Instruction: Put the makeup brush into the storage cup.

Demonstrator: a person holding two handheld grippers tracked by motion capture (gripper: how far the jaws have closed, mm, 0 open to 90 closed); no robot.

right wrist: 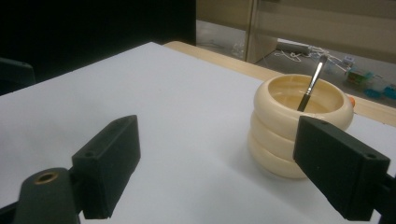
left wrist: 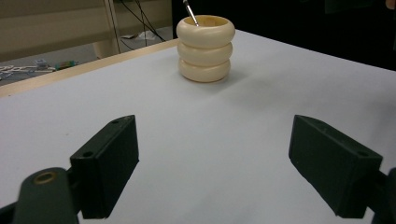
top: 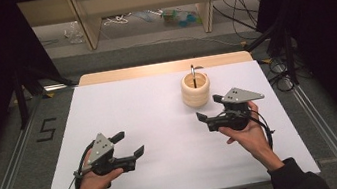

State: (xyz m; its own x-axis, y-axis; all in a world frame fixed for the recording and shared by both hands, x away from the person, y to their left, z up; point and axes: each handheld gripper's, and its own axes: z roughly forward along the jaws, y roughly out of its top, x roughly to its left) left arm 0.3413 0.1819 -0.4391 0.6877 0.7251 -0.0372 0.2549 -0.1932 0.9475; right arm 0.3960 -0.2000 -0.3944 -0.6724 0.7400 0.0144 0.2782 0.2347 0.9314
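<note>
High view shows a cream ribbed cup [top: 195,89] upright at the table's [top: 108,113] far right with 1 brush [top: 193,75] standing inside, the right gripper [top: 209,108] just beside it, jaws wide and empty, likely poised to reach it, while the left gripper [top: 129,144] rests well apart, also open.

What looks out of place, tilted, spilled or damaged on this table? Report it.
Nothing stands out. The cream ringed cup stands upright on the white table, and the thin brush leans inside it against the rim, as it normally would. No spill or damage shows. Both tools, left and right, are open with nothing between their jaws.
</note>
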